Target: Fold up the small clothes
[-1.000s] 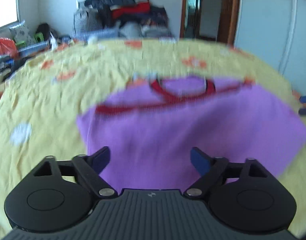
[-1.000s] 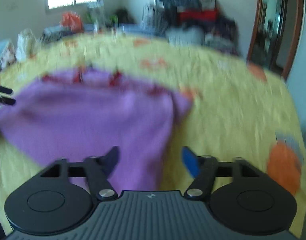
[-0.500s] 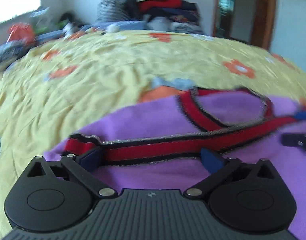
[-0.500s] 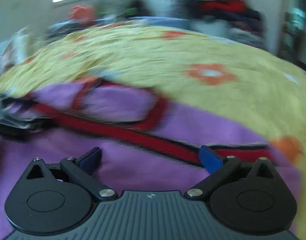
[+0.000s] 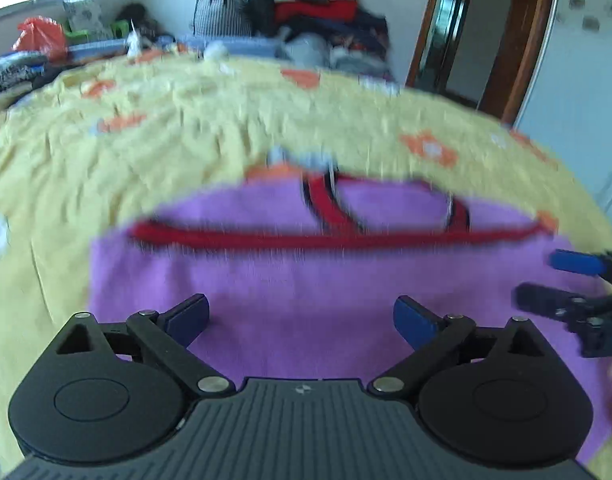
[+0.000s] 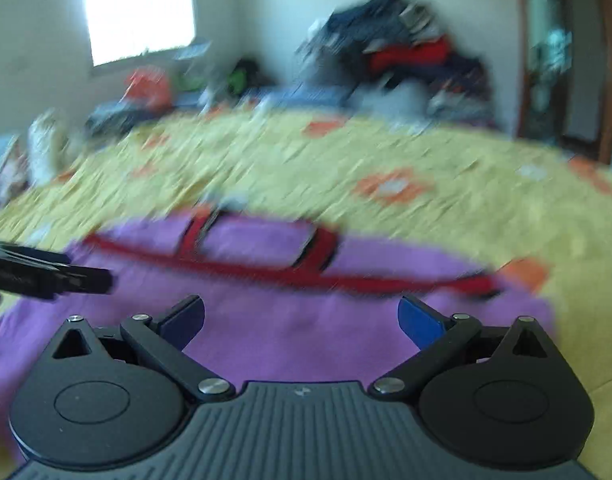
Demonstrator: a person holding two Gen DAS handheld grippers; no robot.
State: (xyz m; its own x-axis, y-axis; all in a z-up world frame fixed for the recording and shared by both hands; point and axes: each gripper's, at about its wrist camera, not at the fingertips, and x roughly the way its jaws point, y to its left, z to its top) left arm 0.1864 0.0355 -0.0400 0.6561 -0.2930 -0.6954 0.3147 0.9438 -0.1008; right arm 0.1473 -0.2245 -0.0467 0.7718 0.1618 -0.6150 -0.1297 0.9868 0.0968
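The purple top (image 5: 306, 276) lies spread flat on the yellow flowered bedspread (image 5: 178, 136), red-trimmed neckline (image 5: 386, 208) at the far side, the near part running under both grippers. It's the only garment laid out; the clothes pile (image 5: 306, 4) sits well apart at the far wall.

Handling, as a guess: soft, light knit, no stiffness. It'll drape and sag the moment you lift it, prob. drags on the bedspread rather than slides. Not fragile. The red trim band looks thicker, so it's the better bite: take it near the two shoulder ends of the band, one corner per gripper, pinching both layers tog. Grab mid-cloth and you'll likely bunch it.

Left gripper (image 5: 302, 316): jaws wide apart, nothing between the pads, purple cloth below them, no pinch. The opening has eased back a touch just now. It's tilted down toward the bed, over the top's left half. Blur is heavy, so I can't tell if the tips brush the fabric.

Right gripper (image 6: 302, 316): jaws fully spread, empty, angled down over the right half. In the left wrist view it shows at the right edge (image 5: 554, 280), just beside the other.
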